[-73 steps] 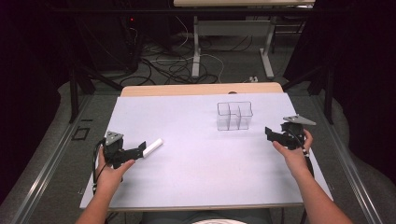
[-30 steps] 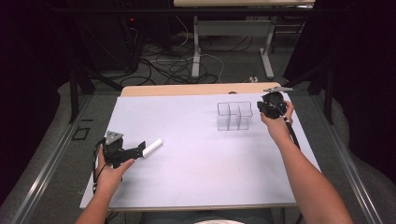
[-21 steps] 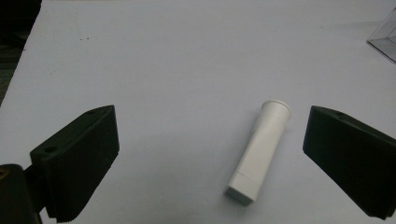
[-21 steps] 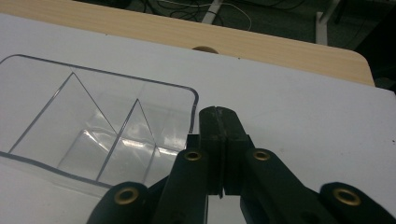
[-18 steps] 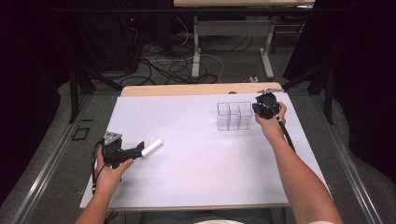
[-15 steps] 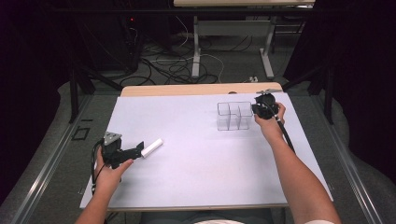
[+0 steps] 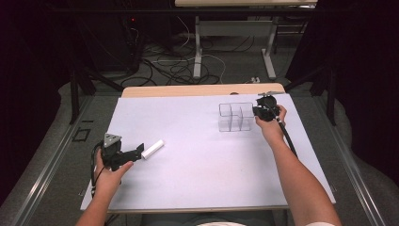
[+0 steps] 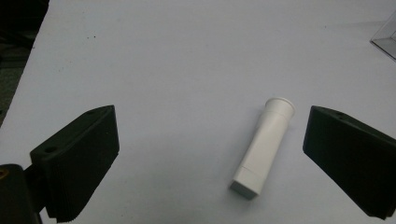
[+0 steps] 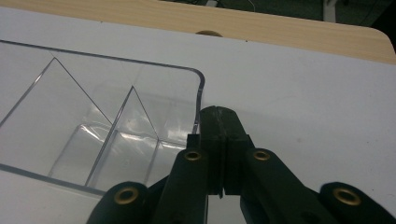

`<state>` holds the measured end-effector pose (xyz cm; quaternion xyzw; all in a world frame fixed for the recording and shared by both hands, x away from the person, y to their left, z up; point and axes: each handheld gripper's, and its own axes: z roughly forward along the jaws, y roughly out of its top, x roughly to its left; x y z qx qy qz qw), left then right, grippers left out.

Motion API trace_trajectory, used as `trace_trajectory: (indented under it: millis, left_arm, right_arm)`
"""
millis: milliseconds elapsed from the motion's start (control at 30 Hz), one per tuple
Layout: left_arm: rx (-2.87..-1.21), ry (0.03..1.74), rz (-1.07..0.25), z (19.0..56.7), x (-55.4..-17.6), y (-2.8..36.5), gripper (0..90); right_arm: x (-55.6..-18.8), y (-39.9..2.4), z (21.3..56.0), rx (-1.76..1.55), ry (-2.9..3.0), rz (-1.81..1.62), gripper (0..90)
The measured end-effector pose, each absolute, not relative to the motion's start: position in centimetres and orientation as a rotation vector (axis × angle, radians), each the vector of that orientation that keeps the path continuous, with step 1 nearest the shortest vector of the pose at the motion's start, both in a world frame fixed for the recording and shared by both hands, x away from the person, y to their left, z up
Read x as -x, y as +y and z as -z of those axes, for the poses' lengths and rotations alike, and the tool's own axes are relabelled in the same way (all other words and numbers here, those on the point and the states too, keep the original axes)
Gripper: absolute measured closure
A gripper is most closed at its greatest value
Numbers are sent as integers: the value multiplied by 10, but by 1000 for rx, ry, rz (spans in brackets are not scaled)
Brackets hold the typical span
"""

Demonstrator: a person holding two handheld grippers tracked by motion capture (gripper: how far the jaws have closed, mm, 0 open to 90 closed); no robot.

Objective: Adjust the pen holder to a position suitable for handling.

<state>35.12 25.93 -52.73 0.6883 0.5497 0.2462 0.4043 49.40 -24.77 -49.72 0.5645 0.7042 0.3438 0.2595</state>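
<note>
The white tube [image 8: 264,143] lies between the wide-open left gripper [image 8: 210,163] jaws (untouched); the right gripper [image 9: 219,140] pinches the clear box [image 9: 198,93] wall.

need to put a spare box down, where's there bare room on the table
The widest bare patch is mid-table, between the white tube and the clear divided organizer. The near strip along the front edge between both forearms is free too. It is crowded where the right gripper meets the organizer, and around the left gripper.
</note>
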Motion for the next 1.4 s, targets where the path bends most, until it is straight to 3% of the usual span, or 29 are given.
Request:
trace_trajectory:
  millis: [800, 1400]
  left_arm:
    - [-1748, 1386, -617, 527, -352, 259, 34]
    - [-1749, 1382, -614, 527, -352, 258, 35]
  right_arm:
    - [-486, -225, 499, -1478, 1945, -964, 900]
    - [-478, -170, 502, -1393, 2008, -1032, 900]
